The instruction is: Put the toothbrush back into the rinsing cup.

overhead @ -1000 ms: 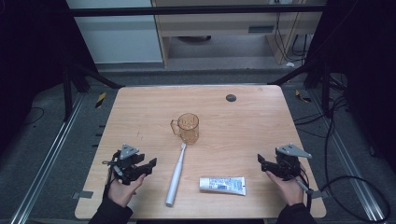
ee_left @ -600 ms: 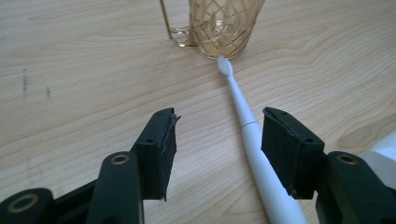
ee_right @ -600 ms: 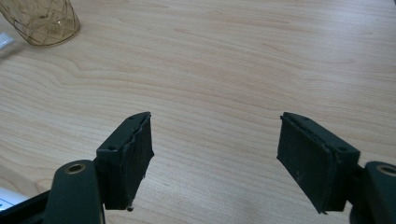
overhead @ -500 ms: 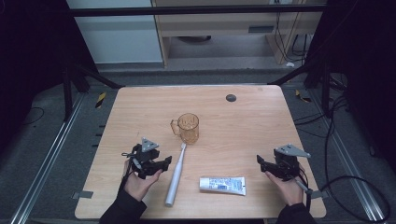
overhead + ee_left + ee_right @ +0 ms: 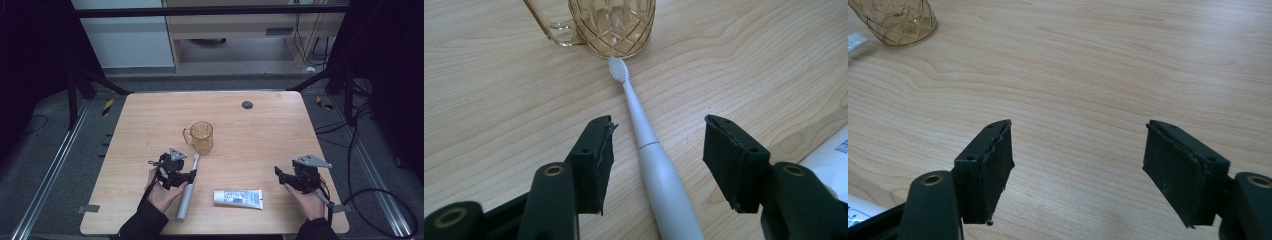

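A white electric toothbrush (image 5: 187,187) lies on the wooden table (image 5: 260,130), its bristle head close to an amber glass mug (image 5: 201,137). My left gripper (image 5: 186,176) is open and straddles the toothbrush handle (image 5: 659,170), one jaw on each side, neither touching it. The mug (image 5: 611,25) stands just beyond the brush head (image 5: 618,68). A white toothpaste tube (image 5: 238,198) lies flat to the right of the toothbrush. My right gripper (image 5: 281,176) stands open near the table's right front, above bare wood (image 5: 1078,150), with nothing between its jaws.
A small dark round disc (image 5: 247,105) lies near the table's far edge. The mug's base (image 5: 895,20) shows at the top left of the right gripper view, and the tube's end (image 5: 831,162) at the right of the left gripper view. Cables and dark floor surround the table.
My left gripper has moved right and forward from the table's left front to the toothbrush, and now straddles its handle. The right gripper has stayed put.
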Demonstrator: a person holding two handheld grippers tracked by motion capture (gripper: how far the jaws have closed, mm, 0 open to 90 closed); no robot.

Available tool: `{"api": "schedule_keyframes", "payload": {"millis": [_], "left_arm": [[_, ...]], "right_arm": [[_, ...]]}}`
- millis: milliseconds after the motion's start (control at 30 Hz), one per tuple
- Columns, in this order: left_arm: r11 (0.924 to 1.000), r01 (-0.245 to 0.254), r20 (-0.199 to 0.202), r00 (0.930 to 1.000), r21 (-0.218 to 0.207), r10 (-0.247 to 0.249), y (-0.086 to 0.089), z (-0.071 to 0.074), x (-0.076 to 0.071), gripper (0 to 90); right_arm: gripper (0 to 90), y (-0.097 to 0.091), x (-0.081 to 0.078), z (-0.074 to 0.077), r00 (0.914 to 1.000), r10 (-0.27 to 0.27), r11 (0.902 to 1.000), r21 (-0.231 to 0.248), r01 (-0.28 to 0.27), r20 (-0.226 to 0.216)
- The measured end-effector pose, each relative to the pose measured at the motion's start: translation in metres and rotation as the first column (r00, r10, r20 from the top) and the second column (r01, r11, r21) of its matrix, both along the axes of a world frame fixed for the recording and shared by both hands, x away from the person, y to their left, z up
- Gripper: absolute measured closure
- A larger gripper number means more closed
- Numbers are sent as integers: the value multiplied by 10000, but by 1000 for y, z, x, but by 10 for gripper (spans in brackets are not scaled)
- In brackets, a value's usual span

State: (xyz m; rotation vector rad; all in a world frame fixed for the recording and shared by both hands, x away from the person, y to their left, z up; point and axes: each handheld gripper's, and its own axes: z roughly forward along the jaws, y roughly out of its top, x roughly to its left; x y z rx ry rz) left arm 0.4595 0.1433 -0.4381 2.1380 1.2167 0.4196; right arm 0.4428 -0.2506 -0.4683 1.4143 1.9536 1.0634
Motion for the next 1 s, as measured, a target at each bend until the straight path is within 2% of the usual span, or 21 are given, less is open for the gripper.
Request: {"api": "schedule_keyframes", "payload": {"millis": [233, 333, 533, 767, 1000], "left_arm": [[9998, -40, -417, 9991, 211, 49, -4, -7, 3, 469], [9995, -129, -755, 9970, 302, 151, -4, -10, 5, 475], [9993, -280, -1132, 9931, 250, 306, -5, -13, 8, 485], [9988, -163, -1463, 9890, 459, 229, -7, -17, 11, 513], [9988, -179, -1740, 9844, 462, 257, -8, -20, 13, 538]], "right_arm": [[282, 1, 0, 0, 10000, 36, 10000, -31, -36, -42], [285, 1, 1, 0, 10000, 38, 10000, -12, -38, -86], [290, 1, 1, 0, 9999, 80, 9999, -98, -81, -115], [299, 2, 2, -1, 9998, 103, 9999, -126, -105, -196], [307, 2, 2, -1, 9994, 170, 9998, -70, -173, -317]]}}
